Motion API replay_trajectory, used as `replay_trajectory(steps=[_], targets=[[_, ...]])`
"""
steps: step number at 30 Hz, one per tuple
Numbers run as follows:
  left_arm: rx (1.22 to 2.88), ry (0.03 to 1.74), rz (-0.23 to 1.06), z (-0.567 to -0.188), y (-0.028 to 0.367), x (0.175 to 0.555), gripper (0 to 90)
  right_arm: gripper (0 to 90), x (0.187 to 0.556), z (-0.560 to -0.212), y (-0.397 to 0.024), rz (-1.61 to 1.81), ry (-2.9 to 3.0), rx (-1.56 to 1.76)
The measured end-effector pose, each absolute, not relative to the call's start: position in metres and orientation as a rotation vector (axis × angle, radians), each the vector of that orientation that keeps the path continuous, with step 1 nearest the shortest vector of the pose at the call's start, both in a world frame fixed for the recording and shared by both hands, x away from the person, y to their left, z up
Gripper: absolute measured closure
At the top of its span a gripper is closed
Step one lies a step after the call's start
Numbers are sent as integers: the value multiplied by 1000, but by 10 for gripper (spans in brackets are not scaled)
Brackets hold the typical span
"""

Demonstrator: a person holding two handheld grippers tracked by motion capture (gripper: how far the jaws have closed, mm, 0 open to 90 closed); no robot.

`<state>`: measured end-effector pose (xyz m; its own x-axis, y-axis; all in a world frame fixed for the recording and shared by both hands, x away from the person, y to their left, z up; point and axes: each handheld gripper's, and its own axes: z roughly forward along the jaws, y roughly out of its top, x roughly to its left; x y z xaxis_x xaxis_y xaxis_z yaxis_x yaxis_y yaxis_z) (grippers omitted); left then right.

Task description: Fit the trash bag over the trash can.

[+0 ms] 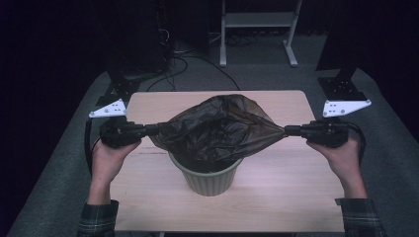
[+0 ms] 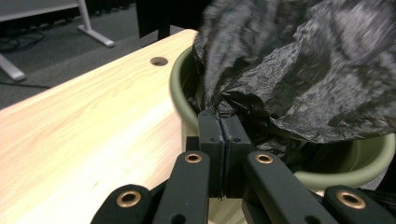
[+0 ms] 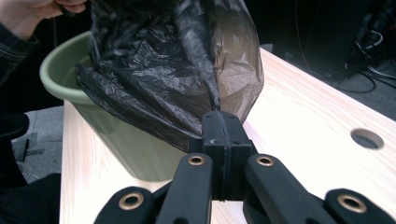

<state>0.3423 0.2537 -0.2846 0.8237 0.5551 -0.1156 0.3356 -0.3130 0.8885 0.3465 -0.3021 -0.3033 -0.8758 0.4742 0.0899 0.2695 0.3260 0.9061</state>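
A black plastic bag [image 1: 217, 129] hangs spread over a green ribbed bin [image 1: 209, 179] in the middle of the wooden table [image 1: 276, 192]. My left gripper [image 1: 157, 129] is shut on the bag's left edge, level with the bin's rim. My right gripper [image 1: 286, 130] is shut on the bag's right edge, and the film is pulled taut between the two. In the left gripper view the closed jaws pinch the bag [image 2: 299, 74] just above the bin [image 2: 180, 100]. In the right gripper view the gripper [image 3: 219, 115] clamps a twisted strand of the bag [image 3: 168, 65] beside the bin [image 3: 130, 144].
A cable hole [image 2: 159, 60] sits in the tabletop near the far corner, and another cable hole [image 3: 367, 138] shows close to the right gripper. White desk legs [image 1: 257, 29] and cables [image 1: 183, 64] lie on the grey floor behind the table.
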Motion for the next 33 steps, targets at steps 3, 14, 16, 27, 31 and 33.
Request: replay_trajectory(steps=[3, 14, 16, 27, 31, 33], targets=[[1924, 688, 249, -291, 261, 342, 892, 899, 345, -308, -310, 1561, 2397, 712], [1919, 763, 236, -310, 279, 341, 872, 898, 345, -325, -337, 1493, 2370, 826], [1915, 761, 237, -311, 278, 340, 795, 813, 345, -322, -335, 1503, 2355, 808], [1864, 654, 239, -283, 278, 323, 337, 625, 338, -286, -300, 1616, 2317, 633], [1860, 613, 238, -272, 270, 321, 302, 588, 339, -282, -277, 1648, 2343, 568], [1866, 599, 237, -268, 266, 321, 302, 580, 340, -281, -264, 1665, 2361, 527]])
